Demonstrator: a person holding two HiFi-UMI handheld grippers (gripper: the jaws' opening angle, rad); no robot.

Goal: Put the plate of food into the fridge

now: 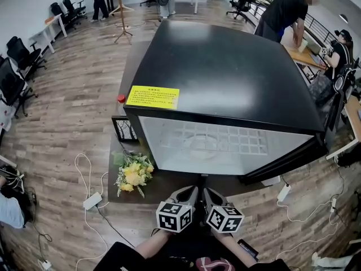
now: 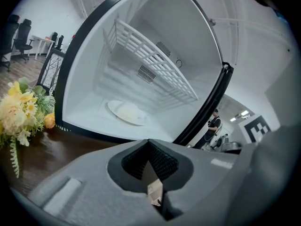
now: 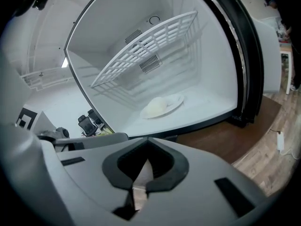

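Note:
The white plate (image 2: 126,113) with a pale mound of food (image 3: 155,106) lies on the floor of the open fridge (image 1: 225,78), under a tilted white wire rack (image 3: 141,46). The plate (image 3: 164,105) is untouched. Both grippers hang side by side in front of the opening, a short way back from it. My left gripper (image 1: 186,196) is shut with nothing in it, and its jaws (image 2: 149,144) meet. My right gripper (image 1: 212,198) is also shut and holds nothing (image 3: 147,142). The fridge door (image 1: 285,161) stands swung open at the right.
A bunch of yellow flowers (image 1: 134,174) lies on the dark wooden platform (image 1: 169,186) left of the fridge front. Power strips (image 1: 92,200) and cables run over the wood floor. People (image 1: 285,10) and office chairs (image 1: 20,58) are further back.

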